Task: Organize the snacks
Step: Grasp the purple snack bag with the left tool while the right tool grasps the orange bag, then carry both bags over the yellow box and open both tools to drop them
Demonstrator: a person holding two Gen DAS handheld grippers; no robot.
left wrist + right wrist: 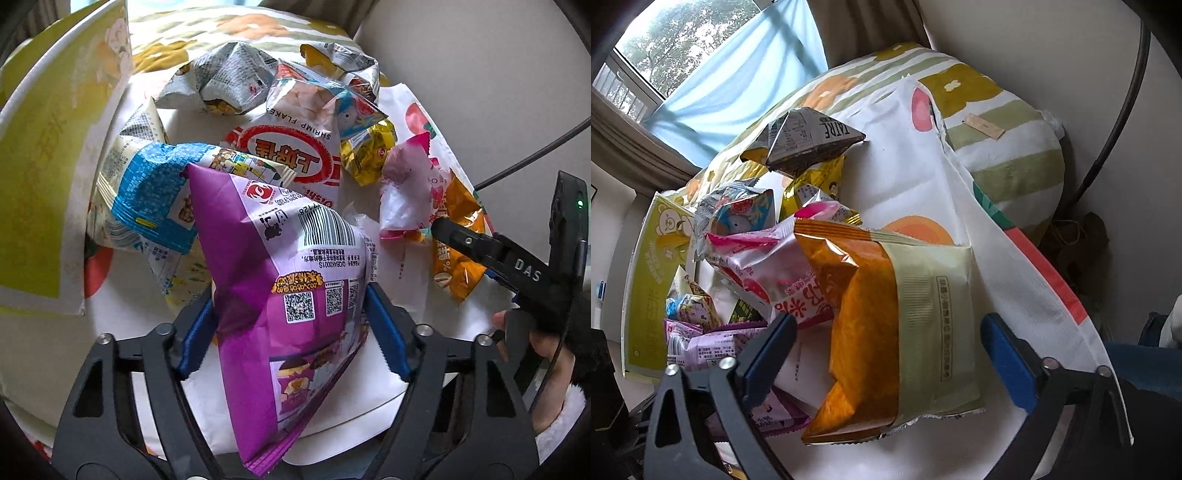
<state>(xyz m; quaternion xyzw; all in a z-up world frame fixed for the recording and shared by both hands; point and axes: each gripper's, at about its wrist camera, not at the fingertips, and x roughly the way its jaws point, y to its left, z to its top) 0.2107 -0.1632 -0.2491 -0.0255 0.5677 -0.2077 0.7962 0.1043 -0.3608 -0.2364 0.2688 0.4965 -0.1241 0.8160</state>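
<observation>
My left gripper (pixel 291 328) is shut on a purple snack bag (pixel 291 295), squeezing its sides and holding it up over the pile. Beyond it lie a red-and-white shrimp flakes bag (pixel 291 147), a blue-and-white bag (pixel 147 199), a pink pack (pixel 406 192) and an orange bag (pixel 458 258). My right gripper (pixel 886 347) is open, its blue pads on either side of the orange-and-cream bag (pixel 894 314), which lies flat on a white printed cloth (pixel 916 177). It also shows in the left wrist view (pixel 439 227) beside the orange bag.
A yellow-green carton (pixel 48 147) stands at the left of the pile. A striped flowered cushion (pixel 1008 147) lies behind the cloth. More small packs (pixel 809 140) are heaped at the back. A black cable (pixel 535 155) runs along the wall at right.
</observation>
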